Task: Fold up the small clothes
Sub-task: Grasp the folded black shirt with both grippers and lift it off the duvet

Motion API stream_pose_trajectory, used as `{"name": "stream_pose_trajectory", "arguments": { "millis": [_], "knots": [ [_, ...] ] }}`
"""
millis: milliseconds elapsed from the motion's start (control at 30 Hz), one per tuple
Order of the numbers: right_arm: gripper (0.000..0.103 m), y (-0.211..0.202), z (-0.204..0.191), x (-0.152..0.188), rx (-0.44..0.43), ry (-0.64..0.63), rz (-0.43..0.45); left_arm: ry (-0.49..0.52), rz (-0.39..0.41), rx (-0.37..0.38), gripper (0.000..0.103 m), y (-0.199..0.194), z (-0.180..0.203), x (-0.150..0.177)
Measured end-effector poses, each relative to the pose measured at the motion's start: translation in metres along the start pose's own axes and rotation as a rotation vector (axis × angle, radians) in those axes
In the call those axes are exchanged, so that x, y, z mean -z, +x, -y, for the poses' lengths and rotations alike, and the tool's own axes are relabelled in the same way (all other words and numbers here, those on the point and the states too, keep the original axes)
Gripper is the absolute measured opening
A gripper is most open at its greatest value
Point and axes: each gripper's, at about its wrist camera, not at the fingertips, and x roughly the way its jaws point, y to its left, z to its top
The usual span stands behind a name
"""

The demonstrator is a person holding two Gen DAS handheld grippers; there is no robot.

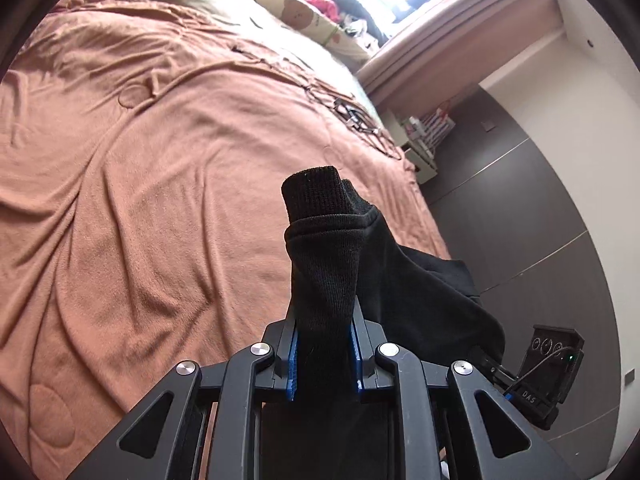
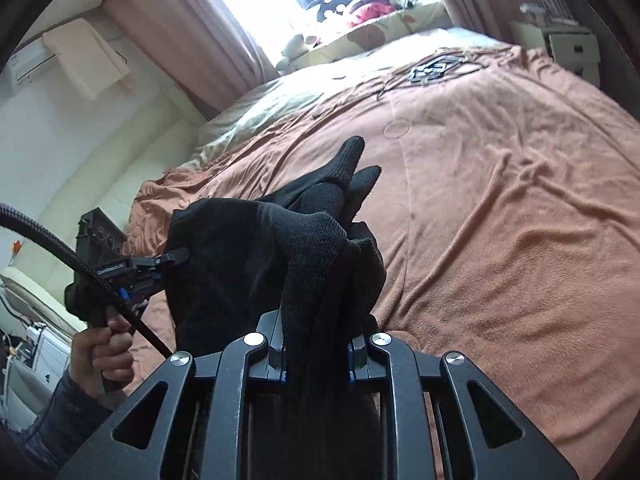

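Note:
A black knit garment (image 1: pixel 332 248) with ribbed cuffs hangs in the air above the bed, held between both grippers. My left gripper (image 1: pixel 325 332) is shut on one bunched part of it, and a cuff sticks up past the blue pads. My right gripper (image 2: pixel 318 340) is shut on another bunched part of the black garment (image 2: pixel 248 248), with two cuff ends pointing away from it. In the right wrist view the left gripper (image 2: pixel 160 268) is clamped on the cloth's left edge, held by a hand (image 2: pixel 104 352). The right gripper's body (image 1: pixel 548 376) shows at the lower right of the left wrist view.
A brown blanket (image 1: pixel 140 200) (image 2: pixel 500 220) covers the bed below. Dark hangers (image 1: pixel 352 114) (image 2: pixel 432 68) lie near its far end. Pillows and clutter sit under the bright window. A white nightstand (image 1: pixel 420 156) (image 2: pixel 572 48) stands beside the bed.

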Motion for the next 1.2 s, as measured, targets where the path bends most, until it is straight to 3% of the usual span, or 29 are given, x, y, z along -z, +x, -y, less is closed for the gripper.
{"name": "stream_pose_trajectory", "arguments": {
  "millis": [800,1200],
  "knots": [
    [0.015,-0.145,-0.086,0.044,0.01,-0.143,0.165,0.098,0.152,0.126,0.02,-0.138,0.078,0.046],
    [0.015,-0.225,-0.156,0.055,-0.044,-0.25,0.249,0.157,0.294,0.173,0.02,-0.242,0.117,0.059]
  ]
}}
